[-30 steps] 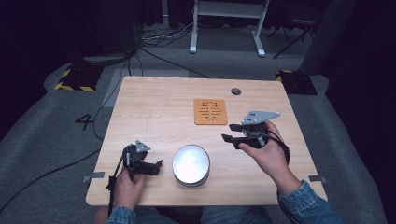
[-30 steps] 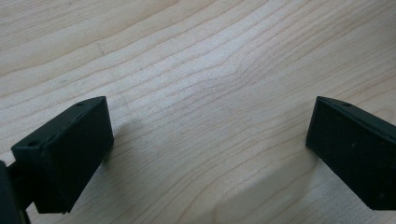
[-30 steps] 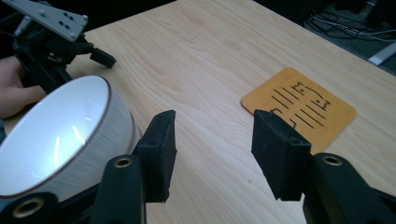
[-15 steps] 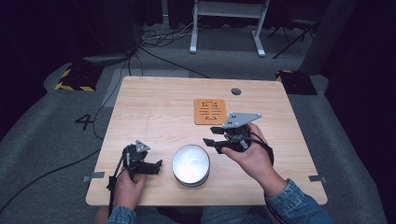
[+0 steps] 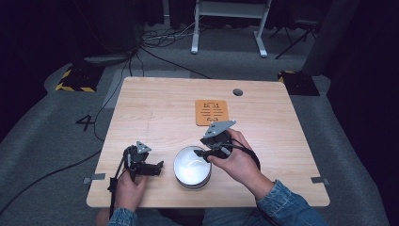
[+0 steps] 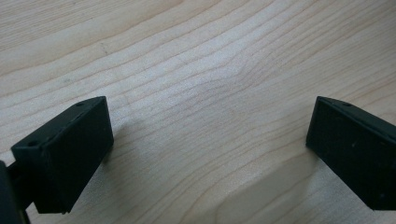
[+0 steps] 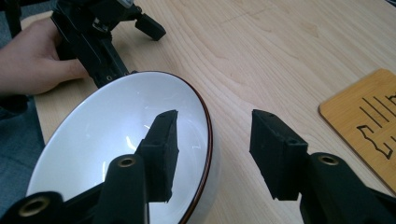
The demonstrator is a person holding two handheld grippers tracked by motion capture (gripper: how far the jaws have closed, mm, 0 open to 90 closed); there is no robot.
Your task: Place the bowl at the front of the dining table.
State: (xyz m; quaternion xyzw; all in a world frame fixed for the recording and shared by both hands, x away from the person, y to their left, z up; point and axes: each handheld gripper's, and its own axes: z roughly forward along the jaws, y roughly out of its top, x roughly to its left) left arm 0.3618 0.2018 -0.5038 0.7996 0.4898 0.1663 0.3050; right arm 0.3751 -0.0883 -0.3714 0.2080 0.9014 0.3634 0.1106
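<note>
Over the bowl (image 7: 126, 149) rim | right gripper (image 7: 212, 149) straddling it, jaws parted | judging: lowering squarely before pinching | left gripper (image 6: 205, 144) gaping over desk (image 6: 196, 56)

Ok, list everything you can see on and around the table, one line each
Light wooden table: one, centre.
White ceramic bowl: one, dark rim, table's near edge.
Orange wooden slotted trivet: one, beyond the bowl.
Black-and-yellow striped floor mat: one, left of table.
White metal stand legs: far floor.
Left tongs: black, open, low over bare wood left of bowl.
Right tongs: black, open, straddling the bowl's rim.
</note>
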